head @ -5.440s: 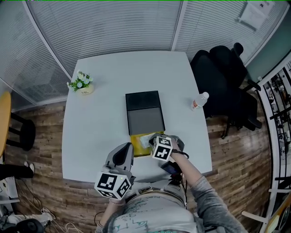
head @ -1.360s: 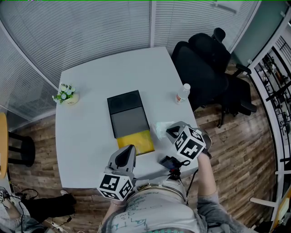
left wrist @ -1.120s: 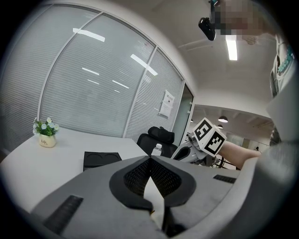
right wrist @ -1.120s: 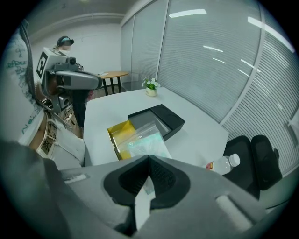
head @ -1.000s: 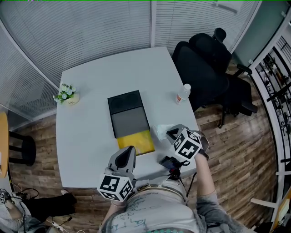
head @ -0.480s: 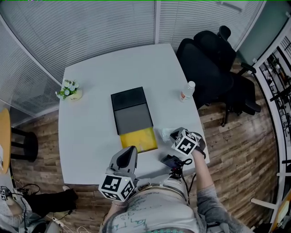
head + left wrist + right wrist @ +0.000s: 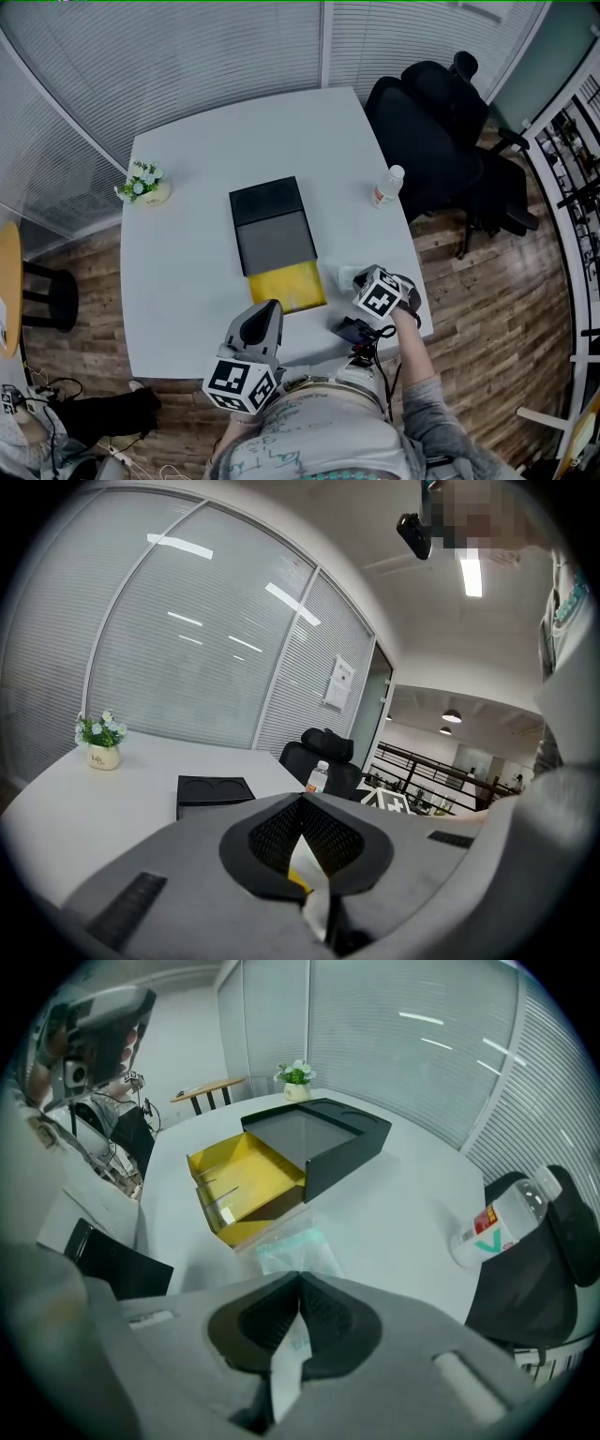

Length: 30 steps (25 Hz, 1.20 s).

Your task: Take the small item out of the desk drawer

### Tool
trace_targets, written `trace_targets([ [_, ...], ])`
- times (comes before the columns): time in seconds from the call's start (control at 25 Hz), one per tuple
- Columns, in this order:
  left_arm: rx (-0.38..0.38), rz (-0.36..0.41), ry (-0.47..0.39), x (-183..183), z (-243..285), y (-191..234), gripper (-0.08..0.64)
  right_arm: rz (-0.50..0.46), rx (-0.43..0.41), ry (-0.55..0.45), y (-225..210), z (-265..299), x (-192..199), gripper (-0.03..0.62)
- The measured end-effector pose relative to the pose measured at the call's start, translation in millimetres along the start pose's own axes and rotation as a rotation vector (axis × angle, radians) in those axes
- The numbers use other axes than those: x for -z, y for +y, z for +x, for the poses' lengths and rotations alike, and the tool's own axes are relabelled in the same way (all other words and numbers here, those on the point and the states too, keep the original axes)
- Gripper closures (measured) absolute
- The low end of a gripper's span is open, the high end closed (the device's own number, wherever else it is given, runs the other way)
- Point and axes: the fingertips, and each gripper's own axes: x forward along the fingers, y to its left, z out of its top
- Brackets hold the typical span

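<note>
White tabletop [image 7: 187,253] fills mid-frame, with window blinds [image 7: 187,66] along the top. At centre stands a black drawer unit [image 7: 272,225] with its yellow drawer [image 7: 286,286] pulled out. The right gripper [image 7: 300,1281] has its jaws pinched on the small clear packet [image 7: 298,1246], just beside the drawer's lower right. The left gripper [image 7: 302,803], at lower centre, has its jaws together and holds nothing.

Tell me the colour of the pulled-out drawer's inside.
Yellow. The drawer shows it best in the right gripper view, where its open tray faces the camera.
</note>
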Motion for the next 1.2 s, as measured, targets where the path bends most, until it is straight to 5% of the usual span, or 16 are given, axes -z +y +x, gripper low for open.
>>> trace_targets([
  [1.2, 0.021, -0.012, 0.014, 1.0, 8.1, -1.3, 0.563, 0.132, -0.055, 0.034, -1.0, 41.8, 23.8, 0.56],
])
